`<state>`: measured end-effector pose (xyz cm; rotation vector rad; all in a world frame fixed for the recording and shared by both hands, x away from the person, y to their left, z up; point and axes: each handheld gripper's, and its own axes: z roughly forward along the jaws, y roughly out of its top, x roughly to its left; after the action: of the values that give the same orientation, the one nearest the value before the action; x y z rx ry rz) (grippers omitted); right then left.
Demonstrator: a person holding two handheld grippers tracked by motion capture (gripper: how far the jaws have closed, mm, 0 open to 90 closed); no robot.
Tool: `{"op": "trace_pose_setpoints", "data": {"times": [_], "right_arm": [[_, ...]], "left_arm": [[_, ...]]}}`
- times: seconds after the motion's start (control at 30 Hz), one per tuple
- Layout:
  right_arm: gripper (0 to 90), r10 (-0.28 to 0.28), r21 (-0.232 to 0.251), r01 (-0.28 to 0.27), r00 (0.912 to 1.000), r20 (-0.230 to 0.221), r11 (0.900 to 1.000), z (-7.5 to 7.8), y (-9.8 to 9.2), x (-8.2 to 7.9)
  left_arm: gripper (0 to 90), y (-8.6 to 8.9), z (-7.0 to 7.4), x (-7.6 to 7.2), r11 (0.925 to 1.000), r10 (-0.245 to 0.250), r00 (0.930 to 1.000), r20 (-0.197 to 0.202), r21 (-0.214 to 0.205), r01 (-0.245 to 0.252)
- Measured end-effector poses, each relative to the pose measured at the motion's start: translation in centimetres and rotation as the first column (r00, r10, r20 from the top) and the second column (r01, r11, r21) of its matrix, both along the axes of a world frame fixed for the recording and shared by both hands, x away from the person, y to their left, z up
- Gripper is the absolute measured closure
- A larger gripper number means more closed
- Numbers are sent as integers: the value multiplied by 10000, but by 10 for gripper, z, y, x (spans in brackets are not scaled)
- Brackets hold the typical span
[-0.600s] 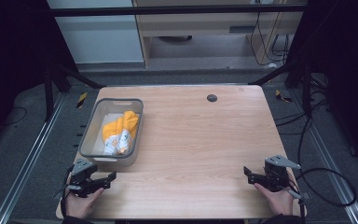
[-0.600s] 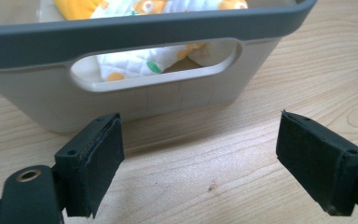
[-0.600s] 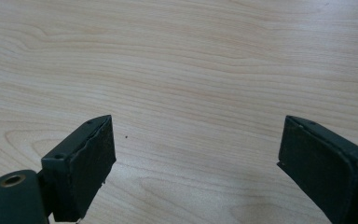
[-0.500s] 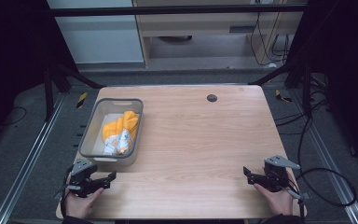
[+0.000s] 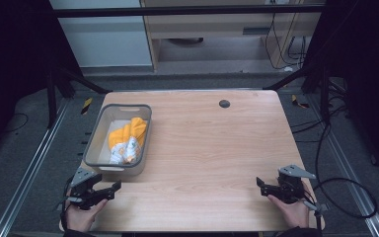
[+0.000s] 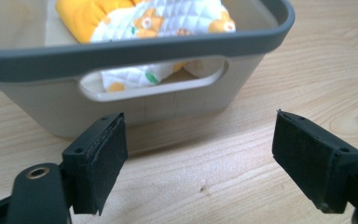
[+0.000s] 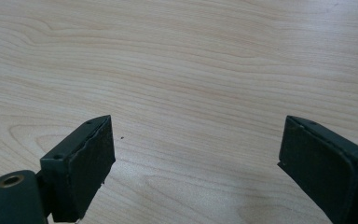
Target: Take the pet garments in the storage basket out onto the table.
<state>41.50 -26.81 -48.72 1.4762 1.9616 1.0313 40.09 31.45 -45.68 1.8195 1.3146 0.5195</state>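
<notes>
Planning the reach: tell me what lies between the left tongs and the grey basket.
Bare wood. In the left gripper view, the left tongs stand open, with a strip of table before the grey basket.

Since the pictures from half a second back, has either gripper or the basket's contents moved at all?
Nothing visibly changed. The left gripper rests open at the near left corner of the table, just short of the grey basket, and the right gripper rests open at the near right corner. The orange-and-white cloth lies in the basket as before.
</notes>
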Motion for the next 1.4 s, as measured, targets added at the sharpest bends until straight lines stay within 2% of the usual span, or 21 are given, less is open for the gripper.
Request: {"op": "trace_pose_setpoints", "data": {"times": [0.13,0.43,0.83,1.0,1.4], "right_arm": [[102,37,-119,-37,10000,-17,9999,-1,0,1],[101,32,-216,-33,10000,-75,9998,-2,1,1],[101,4,-259,-4,10000,-18,9997,-2,2,1],[101,30,-320,-30,10000,1,9995,-3,2,2],[106,10,-452,-10,10000,8,9990,-3,3,2]], "left_arm": [[181,3,6,-2,9998,115,9997,216,-140,-112],[186,4,17,-5,9989,128,9991,408,-460,-109],[200,-3,31,-6,9990,-61,9963,857,-446,99],[208,-4,36,-5,9983,-155,9969,771,-554,198],[215,-10,52,-3,9982,-256,9941,1056,-512,312]]}}
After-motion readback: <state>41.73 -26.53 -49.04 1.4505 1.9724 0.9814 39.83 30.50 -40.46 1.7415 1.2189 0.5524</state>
